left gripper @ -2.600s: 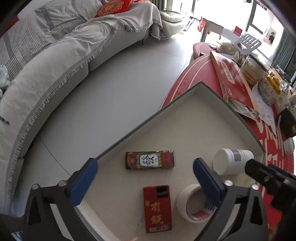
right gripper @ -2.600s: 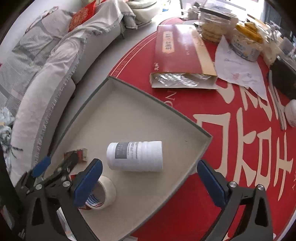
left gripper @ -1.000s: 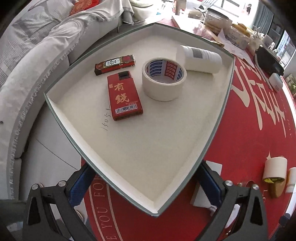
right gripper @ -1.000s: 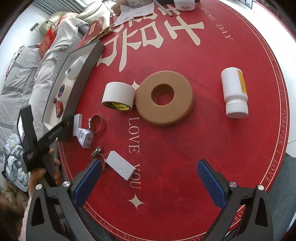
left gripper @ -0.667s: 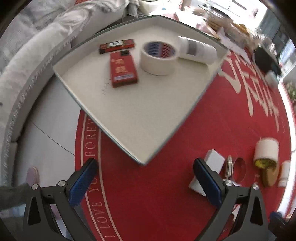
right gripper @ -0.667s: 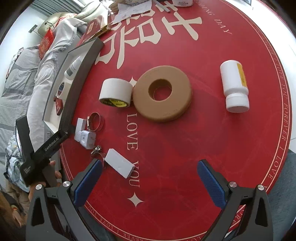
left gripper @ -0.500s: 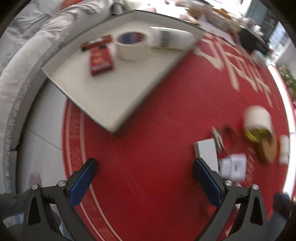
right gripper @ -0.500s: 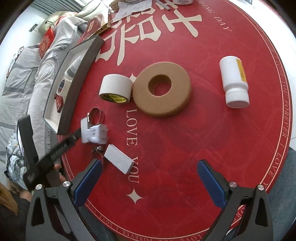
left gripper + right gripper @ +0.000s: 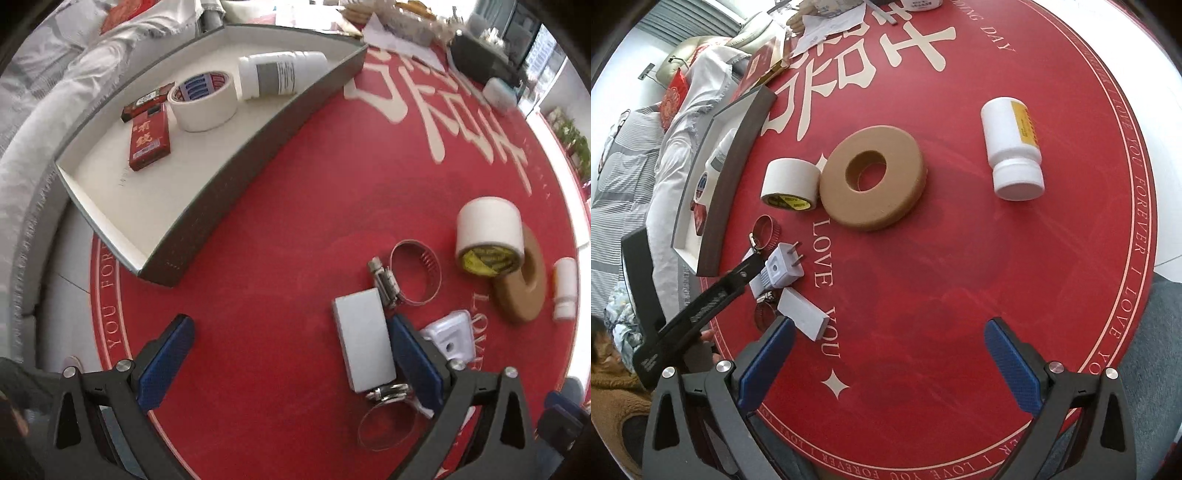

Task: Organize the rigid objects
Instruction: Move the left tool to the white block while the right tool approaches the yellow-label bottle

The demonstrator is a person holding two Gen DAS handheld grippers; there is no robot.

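My left gripper (image 9: 291, 356) is open just above the red table, and a white rectangular block (image 9: 364, 339) lies inside its right finger. A white plug adapter (image 9: 450, 338) sits just outside that finger. Two metal hose clamps (image 9: 415, 273) lie beside the block. The grey tray (image 9: 207, 206) holds a tape roll (image 9: 203, 99), a white bottle (image 9: 280, 74) and two red boxes (image 9: 149, 136). My right gripper (image 9: 890, 362) is open over bare tablecloth, with the block (image 9: 803, 314) and the adapter (image 9: 783, 267) off its left finger. The left gripper's finger (image 9: 701, 306) reaches the adapter.
A white tape roll (image 9: 790, 181) leans against a brown ring (image 9: 873, 182) mid-table. A white bottle (image 9: 1012, 147) with a yellow label lies on its side to the right. Papers, food jars and a black case crowd the table's far edge. A sofa (image 9: 33, 110) runs along the left.
My left gripper has swung from above the tray to the loose items on the table. The plug adapter has shifted a little. My right gripper, earlier at the tray, now hovers mid-table.
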